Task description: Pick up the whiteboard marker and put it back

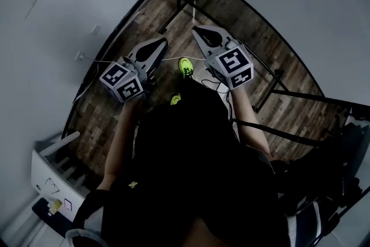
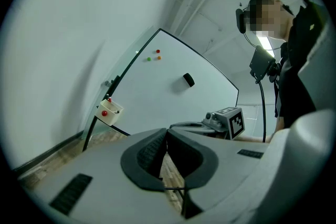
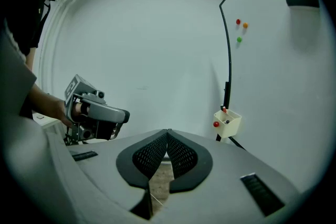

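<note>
1 red-tipped marker (image 3: 223, 109) seems to stand in the cream holder (image 3: 230, 124) on the frame of the whiteboard (image 2: 168, 97), though it is too small to be sure. well apart from it, the left gripper (image 2: 167, 132) and right gripper (image 3: 168, 134) each have jaws closed together, empty, above the wood floor (image 1: 110, 107).

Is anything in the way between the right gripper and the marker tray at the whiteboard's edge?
Nothing visible does. The right gripper, jaws together and empty, looks across open air at the cream tray on the frame of the whiteboard. The left gripper is off to its side, not in that line.
</note>
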Demonstrator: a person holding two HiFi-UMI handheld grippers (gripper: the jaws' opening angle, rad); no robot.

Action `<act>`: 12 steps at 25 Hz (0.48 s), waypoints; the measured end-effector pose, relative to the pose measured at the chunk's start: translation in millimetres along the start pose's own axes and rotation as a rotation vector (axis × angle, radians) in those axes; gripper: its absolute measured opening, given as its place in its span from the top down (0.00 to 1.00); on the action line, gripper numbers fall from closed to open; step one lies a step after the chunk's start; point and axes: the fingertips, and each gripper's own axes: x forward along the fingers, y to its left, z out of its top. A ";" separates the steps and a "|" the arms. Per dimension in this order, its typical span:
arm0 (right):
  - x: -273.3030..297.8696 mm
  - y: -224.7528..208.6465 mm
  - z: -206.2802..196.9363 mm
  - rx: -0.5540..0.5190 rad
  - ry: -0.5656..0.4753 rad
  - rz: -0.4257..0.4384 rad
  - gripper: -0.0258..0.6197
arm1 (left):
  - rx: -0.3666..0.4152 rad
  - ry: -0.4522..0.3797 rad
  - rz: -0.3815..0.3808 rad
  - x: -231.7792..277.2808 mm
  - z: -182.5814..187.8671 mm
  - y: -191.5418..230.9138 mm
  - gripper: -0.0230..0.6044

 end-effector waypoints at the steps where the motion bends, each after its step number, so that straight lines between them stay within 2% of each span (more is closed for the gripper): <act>1: 4.5 -4.4 0.1 0.003 0.001 0.006 0.97 | -0.004 -0.001 0.004 3.6 2.2 3.6 0.97; 12: 46.1 -74.8 4.1 0.014 0.013 0.065 0.97 | -0.024 0.007 0.031 71.5 27.2 47.8 0.97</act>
